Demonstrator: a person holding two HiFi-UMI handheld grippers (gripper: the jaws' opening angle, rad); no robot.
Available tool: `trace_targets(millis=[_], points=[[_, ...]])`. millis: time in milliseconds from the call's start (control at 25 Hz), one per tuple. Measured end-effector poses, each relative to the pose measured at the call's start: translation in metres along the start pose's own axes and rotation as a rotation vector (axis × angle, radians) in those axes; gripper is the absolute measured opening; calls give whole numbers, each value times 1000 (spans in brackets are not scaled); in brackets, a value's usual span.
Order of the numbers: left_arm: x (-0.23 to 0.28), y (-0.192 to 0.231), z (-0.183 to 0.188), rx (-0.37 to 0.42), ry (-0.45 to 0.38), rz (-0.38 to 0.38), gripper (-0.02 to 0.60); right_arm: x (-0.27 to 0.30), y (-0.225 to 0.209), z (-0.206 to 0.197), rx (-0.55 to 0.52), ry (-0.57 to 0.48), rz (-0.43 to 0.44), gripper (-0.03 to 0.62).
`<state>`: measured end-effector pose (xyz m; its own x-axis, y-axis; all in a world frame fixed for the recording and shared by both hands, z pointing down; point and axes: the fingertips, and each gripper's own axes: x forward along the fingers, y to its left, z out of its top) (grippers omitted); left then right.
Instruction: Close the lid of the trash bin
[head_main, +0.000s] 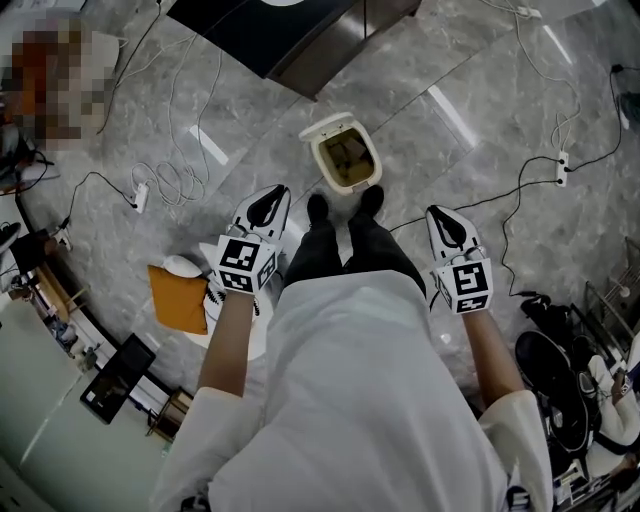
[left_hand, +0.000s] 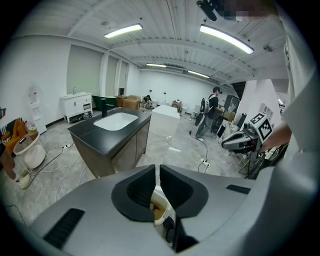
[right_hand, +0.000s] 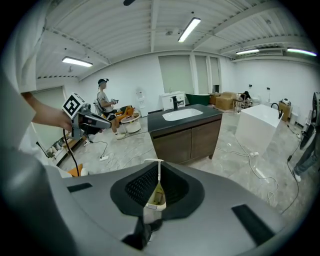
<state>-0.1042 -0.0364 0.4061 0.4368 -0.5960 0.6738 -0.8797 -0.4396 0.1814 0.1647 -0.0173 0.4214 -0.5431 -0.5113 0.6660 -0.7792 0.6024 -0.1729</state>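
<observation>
A cream trash bin (head_main: 346, 157) stands open on the grey marble floor just ahead of my shoes, its lid (head_main: 326, 126) tipped up at the far side and a brown liner showing inside. My left gripper (head_main: 268, 194) hangs to the bin's lower left and my right gripper (head_main: 441, 214) to its lower right, both apart from it. Each is shut with nothing between the jaws. In the left gripper view the bin (left_hand: 159, 209) shows through the slit below the left gripper (left_hand: 157, 172). In the right gripper view the bin (right_hand: 156, 196) shows below the right gripper (right_hand: 159, 167).
A dark counter with a sink (head_main: 268, 30) (left_hand: 113, 124) (right_hand: 186, 118) stands beyond the bin. Cables and power strips (head_main: 140, 194) (head_main: 562, 168) lie across the floor. An orange pad (head_main: 180, 298) sits at the left, black gear (head_main: 560, 385) at the right. A person (left_hand: 212, 109) stands far off.
</observation>
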Motion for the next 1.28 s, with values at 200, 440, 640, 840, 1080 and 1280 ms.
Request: trace_targets(millis=[200, 440, 640, 840, 1080, 1280], points=[[12, -1, 2, 36, 28, -24, 26, 6, -1, -9, 37, 11, -7, 35], [28, 12, -4, 75, 80, -56, 57, 17, 10, -15, 75, 36, -28, 35], [47, 20, -15, 105, 133, -109, 103, 28, 20, -22, 99, 60, -42, 35], [68, 31, -27, 131, 173, -145, 103, 42, 24, -32, 129, 78, -65, 35], [96, 49, -37, 145, 222, -160, 118, 59, 22, -33, 163, 80, -88, 35], [123, 64, -44, 143, 252, -171, 129, 77, 21, -40, 181, 91, -99, 35]])
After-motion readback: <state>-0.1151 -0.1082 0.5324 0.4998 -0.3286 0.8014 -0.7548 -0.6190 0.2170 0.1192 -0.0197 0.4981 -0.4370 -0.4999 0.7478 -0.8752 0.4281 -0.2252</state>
